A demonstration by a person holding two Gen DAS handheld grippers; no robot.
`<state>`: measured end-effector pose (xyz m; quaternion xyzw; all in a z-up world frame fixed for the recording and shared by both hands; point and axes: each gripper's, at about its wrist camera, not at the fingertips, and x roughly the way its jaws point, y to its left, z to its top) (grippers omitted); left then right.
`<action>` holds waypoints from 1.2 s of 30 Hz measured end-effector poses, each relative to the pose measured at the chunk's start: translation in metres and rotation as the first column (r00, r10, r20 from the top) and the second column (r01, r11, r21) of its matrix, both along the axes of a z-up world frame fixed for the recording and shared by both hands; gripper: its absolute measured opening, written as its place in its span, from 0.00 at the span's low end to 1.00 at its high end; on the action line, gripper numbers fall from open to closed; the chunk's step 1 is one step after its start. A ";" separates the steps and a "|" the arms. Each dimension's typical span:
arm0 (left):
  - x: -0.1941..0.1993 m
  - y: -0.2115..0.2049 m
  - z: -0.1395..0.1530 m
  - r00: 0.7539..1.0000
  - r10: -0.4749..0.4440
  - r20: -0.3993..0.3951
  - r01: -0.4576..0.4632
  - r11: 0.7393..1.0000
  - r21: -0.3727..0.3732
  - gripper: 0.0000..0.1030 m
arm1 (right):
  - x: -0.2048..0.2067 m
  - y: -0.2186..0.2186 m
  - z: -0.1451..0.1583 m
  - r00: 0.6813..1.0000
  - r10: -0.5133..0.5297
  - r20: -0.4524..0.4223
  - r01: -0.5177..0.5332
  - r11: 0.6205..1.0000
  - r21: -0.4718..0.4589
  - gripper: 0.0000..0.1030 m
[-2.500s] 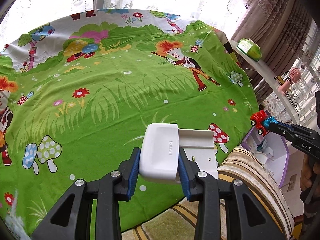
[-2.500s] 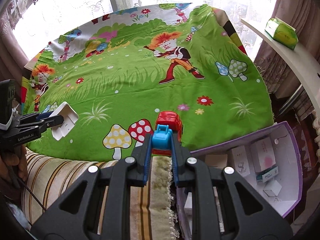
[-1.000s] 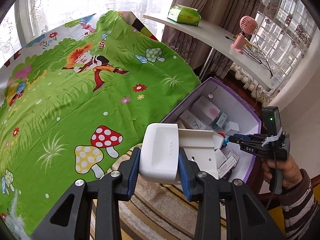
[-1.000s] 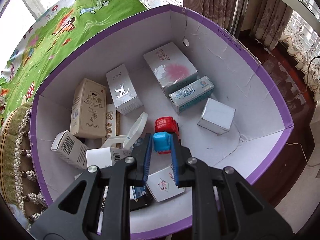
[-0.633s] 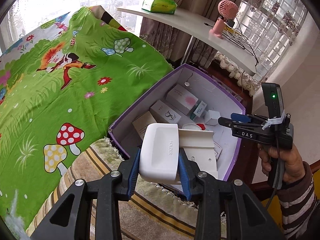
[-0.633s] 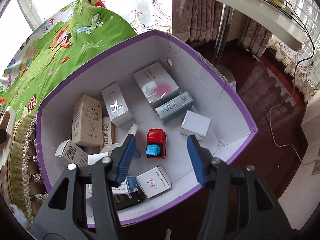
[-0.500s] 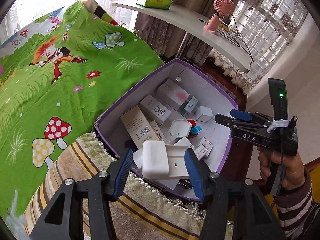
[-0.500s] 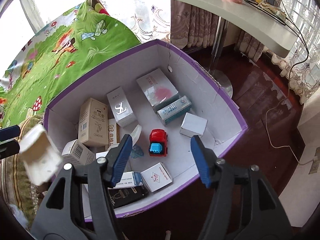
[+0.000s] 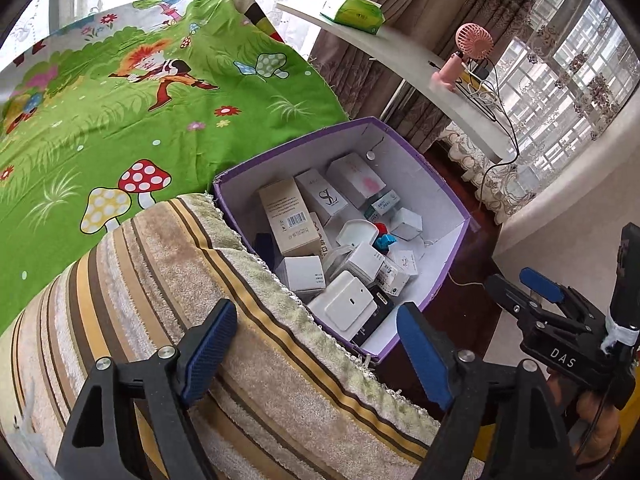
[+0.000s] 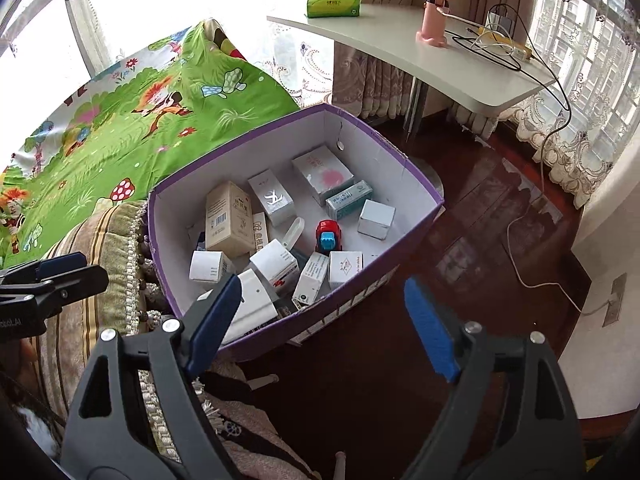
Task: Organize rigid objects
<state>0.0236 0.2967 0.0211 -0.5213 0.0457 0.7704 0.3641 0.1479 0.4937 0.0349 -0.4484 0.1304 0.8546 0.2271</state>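
Both hand-held grippers were empty: left hand-held gripper (image 9: 316, 350) jaws were opening, nothing between them, and the right hand-held gripper (image 10: 322, 320) jaws were opening too, also empty. The task's things sat in the purple box (image 10: 384, 145) on the floor, beside the striped cushion (image 9: 168, 280): a white holder (image 9: 346, 306) lay at the near end on top of other cartons, and a red-and-blue toy truck (image 10: 329, 236) stood mid-box, clear of the walls. My read: the box was the collection bin, so items were dropped loose rather than stacked, and both grippers hung above and short of it because release was done. The green sheet (image 9: 100, 120) on the bed showed no loose items in view, so sorting looked near finished. Readable text: "DAS" on the right tool's body in the left view, a partial "…bot.AI" on the left tool at the right view's edge. A tan carton (image 10: 229, 218) carried a barcode and Chinese print too small to read; a silver carton (image 10: 271, 198) had a stylised logo only. The green tissue pack (image 10: 333, 0) on the desk (image 10: 460, 68) had unreadable lettering.
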 end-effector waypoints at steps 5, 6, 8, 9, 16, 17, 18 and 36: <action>0.006 0.007 -0.008 0.999 -0.029 -0.041 0.028 0.999 -0.033 0.89 | 0.004 0.001 -0.004 0.999 -0.036 0.000 0.036 0.998 0.060 0.83; 0.007 0.009 -0.009 0.998 -0.036 -0.049 0.034 0.999 -0.041 0.90 | 0.003 0.001 -0.006 0.999 -0.040 0.007 0.039 0.997 0.062 0.83; 0.006 0.009 -0.011 0.998 -0.039 -0.041 0.038 0.999 -0.035 0.95 | -0.001 0.002 -0.010 0.999 -0.039 0.014 0.038 0.998 0.050 0.83; 0.005 0.010 -0.012 0.999 -0.043 -0.029 0.042 0.999 -0.026 0.96 | -0.002 0.002 -0.012 0.999 -0.037 0.019 0.036 0.998 0.050 0.83; 0.003 0.002 -0.011 1.000 -0.016 -0.009 0.016 0.999 0.037 0.97 | -0.006 0.000 -0.018 0.998 -0.025 0.049 0.022 0.998 0.056 0.83; 0.002 0.002 -0.012 1.000 -0.014 -0.005 0.014 0.999 0.045 0.97 | -0.006 0.000 -0.018 0.998 -0.024 0.050 0.021 0.998 0.058 0.83; 0.002 0.002 -0.012 1.000 -0.011 -0.003 0.011 0.999 0.048 0.98 | -0.006 0.000 -0.017 0.999 -0.026 0.046 0.023 0.998 0.057 0.83; 0.006 0.009 -0.012 0.999 -0.029 -0.022 0.029 1.000 0.002 1.00 | -0.011 -0.005 -0.021 0.998 0.009 0.059 -0.011 0.999 0.037 0.83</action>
